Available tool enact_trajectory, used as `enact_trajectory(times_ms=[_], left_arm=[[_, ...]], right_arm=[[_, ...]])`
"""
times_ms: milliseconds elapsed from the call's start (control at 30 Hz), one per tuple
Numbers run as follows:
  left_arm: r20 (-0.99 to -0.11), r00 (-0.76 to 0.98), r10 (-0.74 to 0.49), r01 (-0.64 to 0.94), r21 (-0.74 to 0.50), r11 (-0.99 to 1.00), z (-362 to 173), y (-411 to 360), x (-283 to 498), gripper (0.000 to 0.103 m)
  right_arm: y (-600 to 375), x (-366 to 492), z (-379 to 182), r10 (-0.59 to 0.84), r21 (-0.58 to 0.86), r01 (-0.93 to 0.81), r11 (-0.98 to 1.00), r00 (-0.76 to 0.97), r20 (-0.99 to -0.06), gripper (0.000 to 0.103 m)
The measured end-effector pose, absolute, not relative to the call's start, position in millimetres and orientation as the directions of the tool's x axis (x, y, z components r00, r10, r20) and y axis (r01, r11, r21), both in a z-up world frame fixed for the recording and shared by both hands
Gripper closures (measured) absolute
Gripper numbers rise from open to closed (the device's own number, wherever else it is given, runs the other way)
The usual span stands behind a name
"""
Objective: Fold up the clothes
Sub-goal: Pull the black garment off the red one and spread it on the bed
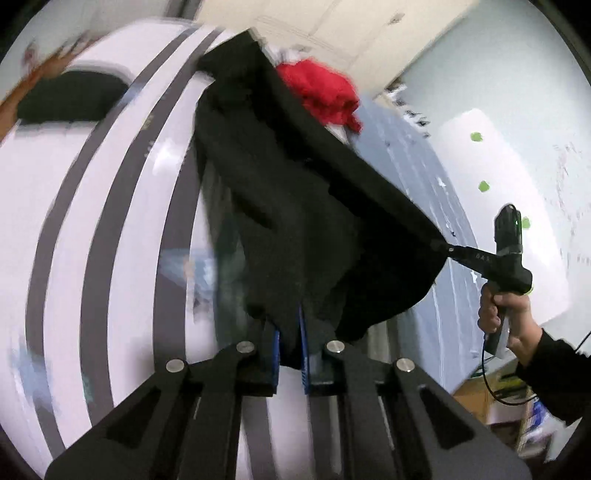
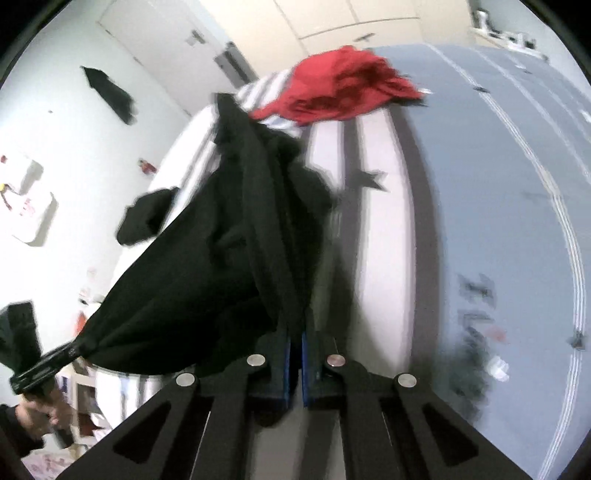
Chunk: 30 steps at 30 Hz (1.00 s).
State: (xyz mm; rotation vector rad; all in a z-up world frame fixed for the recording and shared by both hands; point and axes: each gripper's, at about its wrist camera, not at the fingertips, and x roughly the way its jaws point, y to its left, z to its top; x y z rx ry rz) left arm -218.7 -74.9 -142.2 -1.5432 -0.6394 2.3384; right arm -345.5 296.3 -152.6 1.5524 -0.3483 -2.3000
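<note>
pale walls [image 2: 74, 122] and a cream cupboard [image 1: 332, 33] stand ahead; a white, grey-striped bed cover [image 1: 92, 221] spreads below, grey-blue to the right.

bed cover [image 1: 74, 206]: white, grey stripes | cardboard box [image 1: 476, 402]: floor | wall [image 2: 55, 110]: white

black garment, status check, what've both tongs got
Left tongs and right tongs both shut on black garment, stretched between them above striped bed. Red garment heaped beyond, clear.
</note>
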Motion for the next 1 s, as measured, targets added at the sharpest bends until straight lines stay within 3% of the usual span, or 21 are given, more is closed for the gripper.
enact_trajectory(times_ms=[200, 333, 433, 500, 533, 600, 633, 700, 767, 1000], left_arm=[[-0.912, -0.204, 0.354, 0.216, -0.395, -0.893, -201.7, -80.2, -121.5, 0.096], [-0.949, -0.171, 0.264, 0.264, -0.302, -0.916, -227.4, -82.4, -112.6, 0.093], [-0.973, -0.167, 0.16, 0.314, -0.206, -0.927, -229.2, -90.7, -111.4, 0.08], [-0.976, -0.188, 0.111, 0.349, -0.172, -0.921, -224.4, -100.5, -101.6, 0.067], [-0.972, -0.211, 0.103, 0.367, -0.176, -0.914, -220.4, -105.7, -98.1, 0.063], [-0.965, -0.247, 0.087, 0.391, -0.182, -0.902, -213.8, -109.4, -104.4, 0.043], [-0.963, -0.257, 0.079, 0.393, -0.179, -0.902, -215.2, -109.0, -107.4, 0.042], [-0.962, -0.263, 0.075, 0.387, -0.176, -0.905, -219.6, -105.7, -113.1, 0.035], [-0.966, -0.249, 0.071, 0.379, -0.165, -0.911, -231.4, -98.4, -119.4, 0.028], [-0.982, -0.15, 0.116, 0.369, -0.164, -0.915, -293.4, -78.2, -128.8, 0.028]], right_arm=[[375.2, -295.7, -189.0, -0.308, 0.331, -0.042, -0.943, -0.272, -0.912, 0.099], [372.4, -293.0, -227.8, -0.289, 0.31, -0.07, -0.948, -0.214, -0.933, 0.099], [360.5, -290.3, -251.1, -0.291, 0.303, -0.054, -0.951, -0.168, -0.942, 0.094], [359.7, -279.8, -251.0, -0.297, 0.308, -0.037, -0.951, -0.172, -0.939, 0.091], [359.3, -274.5, -251.0, -0.301, 0.31, -0.029, -0.95, -0.174, -0.938, 0.082], [358.5, -264.0, -251.0, -0.308, 0.315, -0.013, -0.949, -0.178, -0.935, 0.065], [358.1, -258.7, -250.9, -0.311, 0.317, -0.004, -0.948, -0.179, -0.933, 0.057], [357.3, -248.2, -250.9, -0.318, 0.321, 0.012, -0.947, -0.183, -0.93, 0.053], [356.2, -237.1, -252.1, -0.325, 0.326, 0.027, -0.945, -0.182, -0.928, 0.052], [345.5, -191.8, -288.6, -0.374, 0.376, 0.002, -0.927, -0.106, -0.921, 0.052]])
